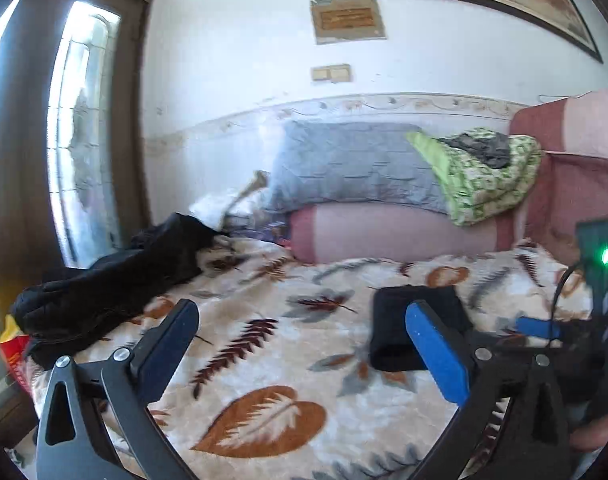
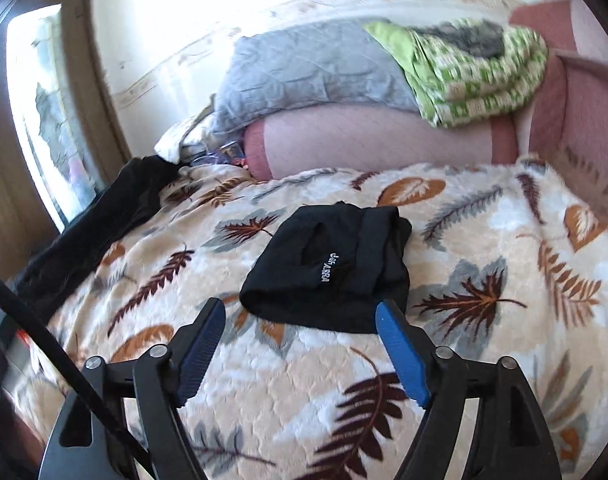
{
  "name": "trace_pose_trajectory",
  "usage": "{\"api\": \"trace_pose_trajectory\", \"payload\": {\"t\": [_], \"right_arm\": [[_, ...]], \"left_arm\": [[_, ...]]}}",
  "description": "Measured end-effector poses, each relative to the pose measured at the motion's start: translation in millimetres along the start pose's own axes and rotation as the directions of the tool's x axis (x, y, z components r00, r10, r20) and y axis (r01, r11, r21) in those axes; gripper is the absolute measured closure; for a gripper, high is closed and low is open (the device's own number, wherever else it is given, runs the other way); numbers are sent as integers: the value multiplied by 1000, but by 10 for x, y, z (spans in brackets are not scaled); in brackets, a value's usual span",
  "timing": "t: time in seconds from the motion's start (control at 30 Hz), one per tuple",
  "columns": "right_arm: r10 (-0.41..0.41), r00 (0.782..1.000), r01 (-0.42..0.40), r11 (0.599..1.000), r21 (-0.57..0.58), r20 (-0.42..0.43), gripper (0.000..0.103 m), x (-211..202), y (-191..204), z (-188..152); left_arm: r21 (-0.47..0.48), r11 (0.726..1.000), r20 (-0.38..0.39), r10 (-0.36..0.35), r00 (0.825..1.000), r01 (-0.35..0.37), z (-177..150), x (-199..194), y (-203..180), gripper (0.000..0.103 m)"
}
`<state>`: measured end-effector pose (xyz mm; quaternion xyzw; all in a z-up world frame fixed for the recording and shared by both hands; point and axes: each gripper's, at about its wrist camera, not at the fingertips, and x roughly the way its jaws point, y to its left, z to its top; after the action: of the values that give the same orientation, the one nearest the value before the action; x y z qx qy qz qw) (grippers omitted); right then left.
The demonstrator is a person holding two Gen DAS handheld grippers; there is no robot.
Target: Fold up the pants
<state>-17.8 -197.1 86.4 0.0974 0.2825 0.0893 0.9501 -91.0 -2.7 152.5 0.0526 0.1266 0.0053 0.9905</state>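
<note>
While both grippers, left gripper (image 1: pixel 302 344) and right gripper (image 2: pixel 300 344), gape empty, the folded pants (image 2: pixel 328 268) lie on the leaf blanket (image 2: pixel 484 360); dark clothes (image 1: pixel 104 280) heap at the blanket's window-side edge.

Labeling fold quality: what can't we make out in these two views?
- Folded pants: left wrist view, near right corner hidden behind the left gripper finger.
- Dark garment by the window: right wrist view cuts it at the left edge; kind unclear.
- Pants' white lettering: small, partly unreadable.
- Right gripper: nothing between its fingers.
</note>
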Motion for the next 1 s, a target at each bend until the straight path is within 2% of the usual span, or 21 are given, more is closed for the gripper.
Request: {"api": "trace_pose_trajectory", "payload": {"t": [0.07,0.13,0.23,0.3,0.47,0.57,0.73,0.87,1.0], "right_arm": [[-17,1000,17,999,-32,16,16,-104,51,-104],[-41,999,43,998,-56,30,15,-162,51,-218],[-93,995,94,994,-64,22,15,-156,-29,-357],[-111,994,112,993,-43,19,15,-132,-137,-423],[-169,986,169,986,-1,-2,15,-2,-386,-532],[-200,980,200,980,6,-14,15,89,-451,-562],[-200,979,200,980,-9,-32,15,158,-415,-605],[-195,980,193,980,-40,-41,15,196,-333,-635],[-193,980,190,980,-66,-46,15,223,-277,-661]], "left_arm": [[-25,994,-86,-105,991,104,18,69,-41,0],[-53,987,-200,-160,967,152,-69,211,-130,0],[-39,989,-328,-146,934,141,-267,411,-282,0],[-33,991,-379,-133,916,131,-381,496,-341,0],[-49,989,-463,-147,874,140,-532,590,-389,0],[-11,993,-492,-104,864,114,-599,639,-423,0],[43,995,-536,-51,843,87,-700,749,-461,0],[51,995,-575,-38,817,83,-793,814,-443,0],[51,996,-591,-30,806,75,-830,841,-414,0]]}}
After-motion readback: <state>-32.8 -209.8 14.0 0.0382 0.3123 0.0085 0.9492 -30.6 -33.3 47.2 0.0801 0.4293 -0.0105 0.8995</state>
